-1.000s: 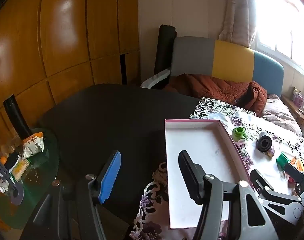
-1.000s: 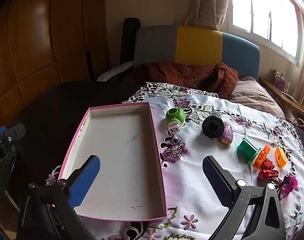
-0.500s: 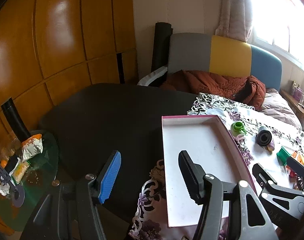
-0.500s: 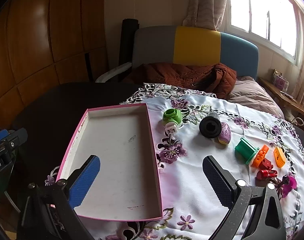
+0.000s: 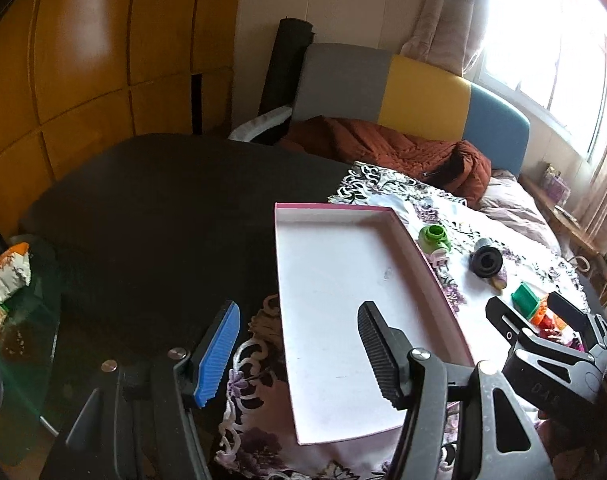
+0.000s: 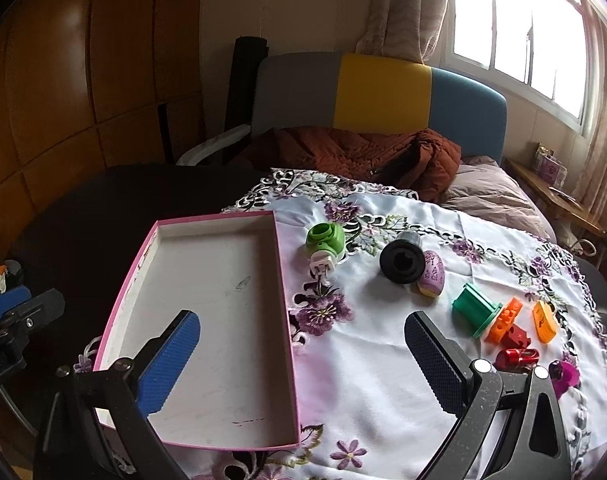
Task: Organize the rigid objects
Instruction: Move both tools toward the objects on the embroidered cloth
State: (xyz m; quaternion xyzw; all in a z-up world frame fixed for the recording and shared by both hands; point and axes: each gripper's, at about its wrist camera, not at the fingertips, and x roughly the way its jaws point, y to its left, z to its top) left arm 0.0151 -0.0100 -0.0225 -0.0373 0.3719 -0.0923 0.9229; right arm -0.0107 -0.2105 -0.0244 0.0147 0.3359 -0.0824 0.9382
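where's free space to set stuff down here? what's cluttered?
Free: the whole white floor of the pink-rimmed tray, and the cloth strip between it and the green plastic spool. Crowded: the toys beside the spool, the orange brick and the red metal piece. Both tongs, left and right, are open.

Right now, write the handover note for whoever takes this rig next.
Left gripper: open, empty, over the near left part of the pink-rimmed tray.
Right gripper: open, empty, above the floral cloth by the tray's right wall.
Tray holds nothing. All pieces lie on the cloth to its right: green plug piece, black cylinder, purple egg, green spool, orange block, orange tag, red pieces, magenta piece.
Done: nothing. Left: all of it, presumably into the tray.
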